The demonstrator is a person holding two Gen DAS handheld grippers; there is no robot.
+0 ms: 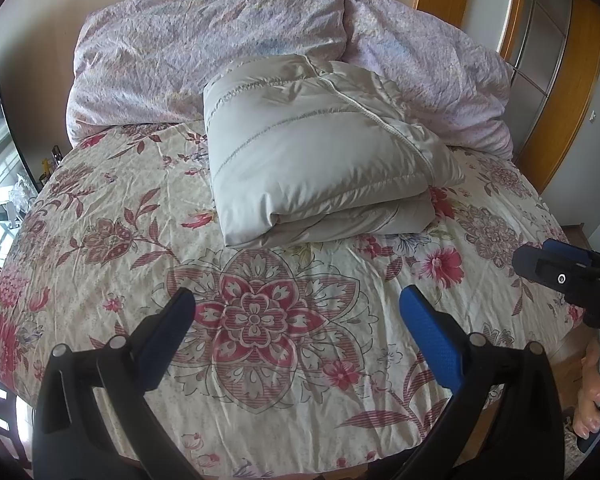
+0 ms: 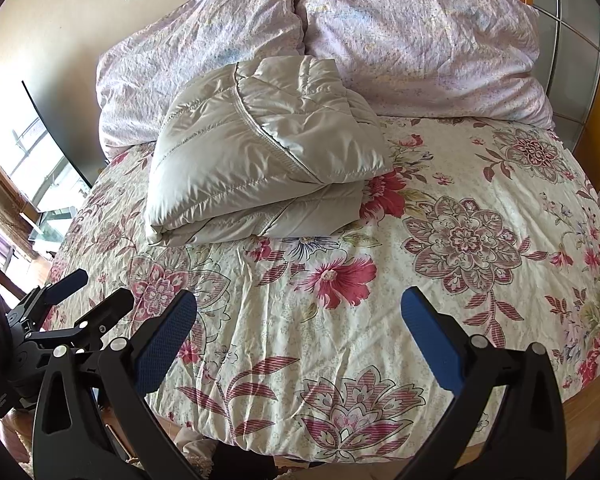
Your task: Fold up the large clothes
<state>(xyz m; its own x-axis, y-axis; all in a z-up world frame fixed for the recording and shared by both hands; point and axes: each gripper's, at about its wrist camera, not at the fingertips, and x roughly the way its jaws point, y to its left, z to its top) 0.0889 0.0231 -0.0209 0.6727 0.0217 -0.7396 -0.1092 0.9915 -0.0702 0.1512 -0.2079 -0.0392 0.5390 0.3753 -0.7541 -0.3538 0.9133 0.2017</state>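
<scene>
Folded grey padded jacket [image 1: 316, 152] resting on bed [image 1: 100, 260] against pillows [image 1: 204, 48], left hand-held gripper [image 1: 296, 308] and right hand-held gripper [image 2: 299, 306] spread wide, empty, well apart from it; slippery puffy layers liable to spring open if nudged.

Folded jacket [image 1: 316, 152] hides its own underside; right gripper [image 1: 560, 276] cut off at edge.

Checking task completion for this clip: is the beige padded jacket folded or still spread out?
Folded. The jacket lies as a compact stacked bundle on the floral bedspread, layers visible at its near edge. Both grippers are open and clear of it.
</scene>
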